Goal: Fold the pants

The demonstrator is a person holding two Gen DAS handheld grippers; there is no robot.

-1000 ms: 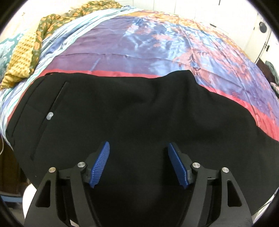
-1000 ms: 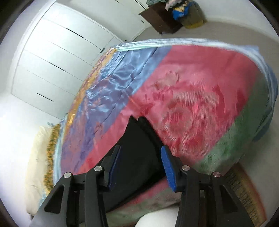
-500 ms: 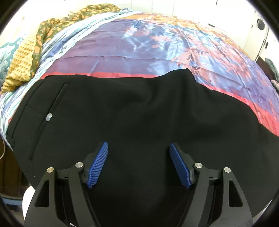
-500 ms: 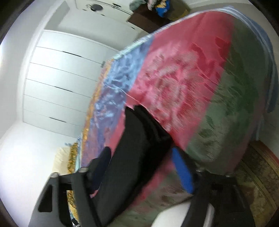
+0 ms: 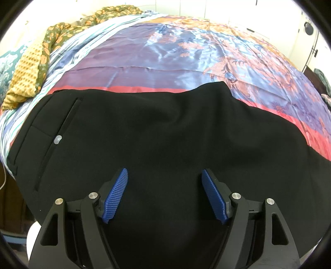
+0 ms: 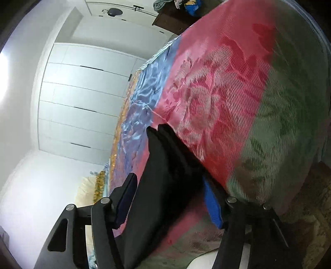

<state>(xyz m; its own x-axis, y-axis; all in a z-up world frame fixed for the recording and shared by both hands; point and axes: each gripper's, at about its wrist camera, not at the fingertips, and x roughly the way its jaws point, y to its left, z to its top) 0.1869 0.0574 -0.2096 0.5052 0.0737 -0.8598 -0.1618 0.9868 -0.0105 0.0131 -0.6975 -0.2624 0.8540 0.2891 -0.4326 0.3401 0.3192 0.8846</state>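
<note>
Black pants (image 5: 165,134) lie flat across the near side of a bed, waistband and a back pocket with a pale button (image 5: 58,140) at the left. My left gripper (image 5: 164,173) is open and hovers over the seat of the pants. In the right wrist view the leg ends of the pants (image 6: 165,165) lie on the red part of the bedspread. My right gripper (image 6: 167,184) is open, tilted, with its blue pads (image 6: 212,204) on either side of the leg ends. I cannot tell whether the pads touch the cloth.
A shiny bedspread (image 5: 175,53) in blue, purple, red and orange covers the bed. A yellow and green blanket (image 5: 31,62) is bunched at the far left. White wardrobe doors (image 6: 82,103) stand beyond the bed. A dark cabinet with clothes (image 6: 178,18) stands by the wall.
My right gripper has rolled to the side and moved in over the leg ends, which now lie between its pads. The left gripper has barely moved.
</note>
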